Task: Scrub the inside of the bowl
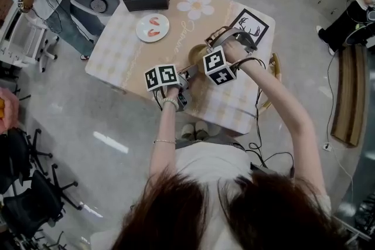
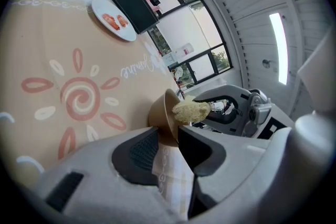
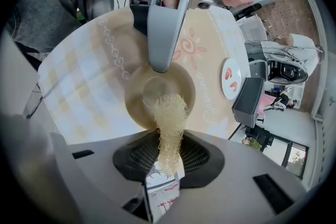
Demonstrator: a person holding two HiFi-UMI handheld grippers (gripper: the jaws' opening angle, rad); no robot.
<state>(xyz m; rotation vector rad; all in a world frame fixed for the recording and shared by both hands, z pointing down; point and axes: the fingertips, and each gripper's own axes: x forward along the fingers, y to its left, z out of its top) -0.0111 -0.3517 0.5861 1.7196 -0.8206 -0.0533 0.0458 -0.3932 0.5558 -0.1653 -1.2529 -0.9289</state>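
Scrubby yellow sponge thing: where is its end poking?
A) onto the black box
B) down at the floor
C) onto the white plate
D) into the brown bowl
D: in the right gripper view the scrubber, clamped in the right gripper, reaches forward into the mouth of the bowl, far from the plate and the box.

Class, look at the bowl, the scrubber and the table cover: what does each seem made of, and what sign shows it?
The bowl: smooth, matt tan, evenly coloured; plastic or ceramic, unclear which. The scrubber: pale yellow open tangle of coarse fibres; likely loofah or plastic mesh. The table cover: printed checks and sun motif, lying flat; probably cloth or vinyl.
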